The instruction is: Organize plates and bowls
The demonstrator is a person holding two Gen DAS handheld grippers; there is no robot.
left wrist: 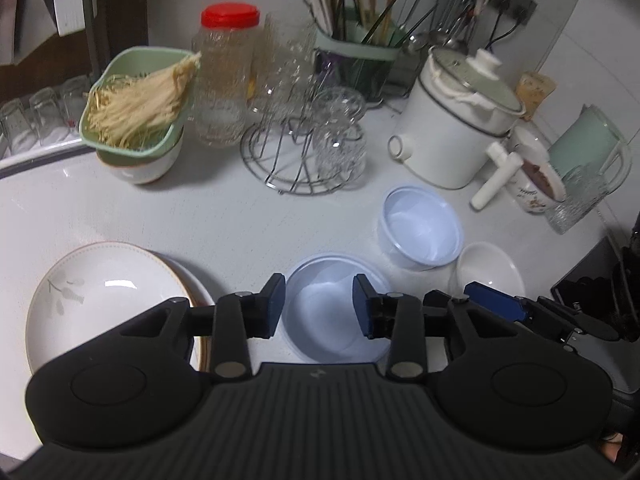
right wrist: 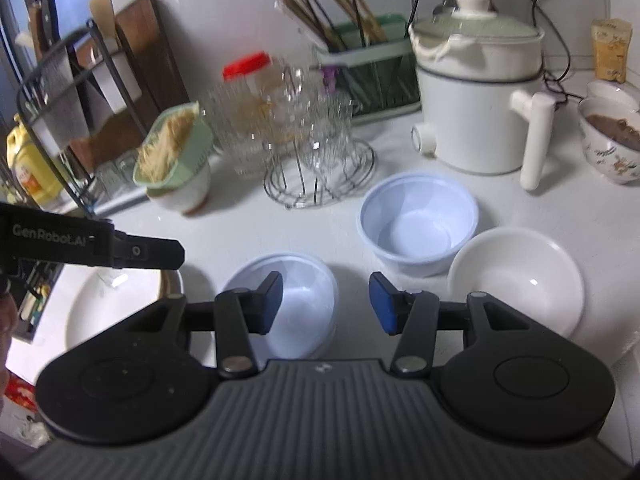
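1. The countertop [left wrist: 224, 216] is white, smooth and faintly glossy.
2. The two plastic bowls [left wrist: 420, 228] [left wrist: 332, 312] are translucent, bluish-white and thin-walled.
3. The white bowl [right wrist: 516, 280] and the plate [left wrist: 108, 300] look like glazed ceramic and catch bright highlights.
4. The cup rack [left wrist: 288, 164] is shiny bare wire metal.
5. The jar [left wrist: 224, 92] is textured clear glass under a red plastic lid.
6. The gripper pads [left wrist: 276, 312] are matt blue; the housings are ribbed matt black plastic.
7. The cutting board [right wrist: 148, 64] is dark wood.
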